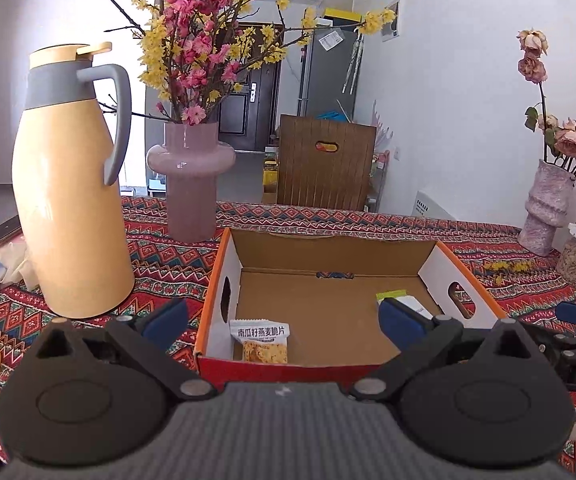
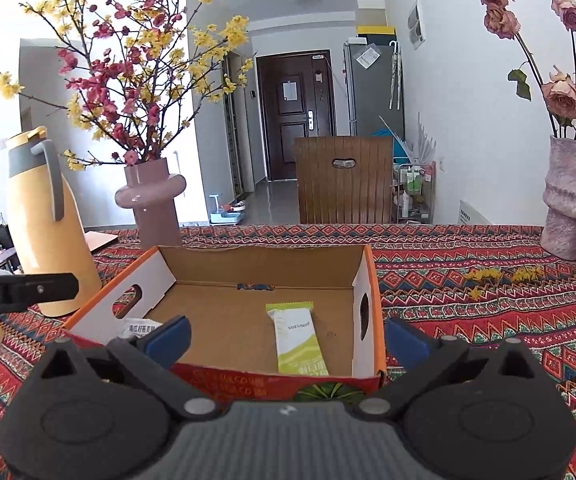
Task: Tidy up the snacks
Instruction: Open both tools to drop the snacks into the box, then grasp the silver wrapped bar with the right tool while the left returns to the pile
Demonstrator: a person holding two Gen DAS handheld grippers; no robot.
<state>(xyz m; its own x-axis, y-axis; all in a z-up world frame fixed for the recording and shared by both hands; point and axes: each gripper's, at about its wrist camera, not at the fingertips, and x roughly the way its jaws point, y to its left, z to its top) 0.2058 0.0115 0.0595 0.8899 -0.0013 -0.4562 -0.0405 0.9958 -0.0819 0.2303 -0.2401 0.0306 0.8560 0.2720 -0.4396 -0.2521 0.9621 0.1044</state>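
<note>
Desk: covered by a red patterned cloth, carrying every item listed below.

Cardboard box: open-topped, orange-edged, with white side walls and an oval hand-hole in each. It sits at centre in both views, directly ahead of both grippers.

Thermos jug: yellow body, grey collar and handle, upright at 9 o'clock from the box and apart from it.

Pink vase: holds pink and yellow blossom branches, and stands at 11 o'clock from the box, just beyond its far left corner.

Textured vase: holds faded roses, at 2 o'clock from the box, well apart, near the far desk edge.

Left gripper: its blue-padded fingers are spread wide with nothing between them. One pad lies outside the box's left wall; the other is over the box interior.

Right gripper: fingers spread wide, holding nothing. One pad is over the box's near left portion; the other lies outside the right wall.

Green snack packet: flat on the box floor, right of centre, lengthwise toward the near wall. In the left wrist view only its far end shows behind a finger pad.

Oat crisp packet: white top with Chinese print, on the box floor in the near left corner, well apart from the green packet.

Yellow petals: scattered on the cloth at 2 o'clock from the box.
</note>
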